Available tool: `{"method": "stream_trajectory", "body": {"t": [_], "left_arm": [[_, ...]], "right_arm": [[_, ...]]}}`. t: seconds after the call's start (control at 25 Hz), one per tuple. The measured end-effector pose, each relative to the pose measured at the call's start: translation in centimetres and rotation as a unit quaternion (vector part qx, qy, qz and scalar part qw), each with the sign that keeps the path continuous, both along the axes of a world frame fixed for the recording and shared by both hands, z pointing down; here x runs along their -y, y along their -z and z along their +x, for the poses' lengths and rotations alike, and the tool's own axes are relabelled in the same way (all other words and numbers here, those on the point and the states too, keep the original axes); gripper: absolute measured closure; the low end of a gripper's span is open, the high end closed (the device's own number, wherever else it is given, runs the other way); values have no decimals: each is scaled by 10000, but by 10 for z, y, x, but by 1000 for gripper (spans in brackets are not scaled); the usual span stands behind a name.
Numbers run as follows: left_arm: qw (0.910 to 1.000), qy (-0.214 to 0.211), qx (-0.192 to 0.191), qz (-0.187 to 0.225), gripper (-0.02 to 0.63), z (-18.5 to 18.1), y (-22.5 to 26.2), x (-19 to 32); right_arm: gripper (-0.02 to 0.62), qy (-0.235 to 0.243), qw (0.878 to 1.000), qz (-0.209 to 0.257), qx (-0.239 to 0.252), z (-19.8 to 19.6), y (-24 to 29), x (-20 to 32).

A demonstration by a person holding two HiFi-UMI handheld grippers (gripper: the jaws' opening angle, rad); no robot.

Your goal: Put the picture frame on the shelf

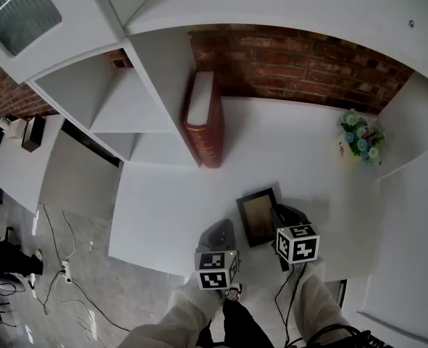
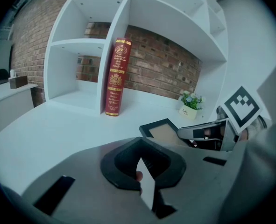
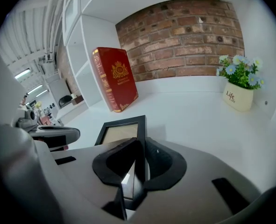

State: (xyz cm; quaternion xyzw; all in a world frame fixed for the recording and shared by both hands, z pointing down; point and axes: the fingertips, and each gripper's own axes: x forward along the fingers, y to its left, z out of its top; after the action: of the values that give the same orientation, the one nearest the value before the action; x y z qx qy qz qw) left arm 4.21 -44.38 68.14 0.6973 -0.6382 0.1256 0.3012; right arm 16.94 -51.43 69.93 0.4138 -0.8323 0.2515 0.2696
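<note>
Picture frame [image 1: 257, 217] between right tongs [image 3: 137, 157] by its edge; left tongs [image 1: 219, 232] beside.

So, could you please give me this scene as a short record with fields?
picture frame: face up, near the white surface's front edge
right gripper: shut on the frame's right edge
left gripper: shut, empty, left of the frame
red book: standing against the shelf divider
flower pot: far right, by the brick wall
</note>
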Motion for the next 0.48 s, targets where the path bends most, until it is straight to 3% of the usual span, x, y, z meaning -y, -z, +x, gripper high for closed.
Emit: {"method": "stream_trajectory", "body": {"t": [0.48], "left_arm": [[9978,376,84,538,606,-31,58,-17]], "right_arm": [[525,57,9976,641,258,-29,72,-11]]}}
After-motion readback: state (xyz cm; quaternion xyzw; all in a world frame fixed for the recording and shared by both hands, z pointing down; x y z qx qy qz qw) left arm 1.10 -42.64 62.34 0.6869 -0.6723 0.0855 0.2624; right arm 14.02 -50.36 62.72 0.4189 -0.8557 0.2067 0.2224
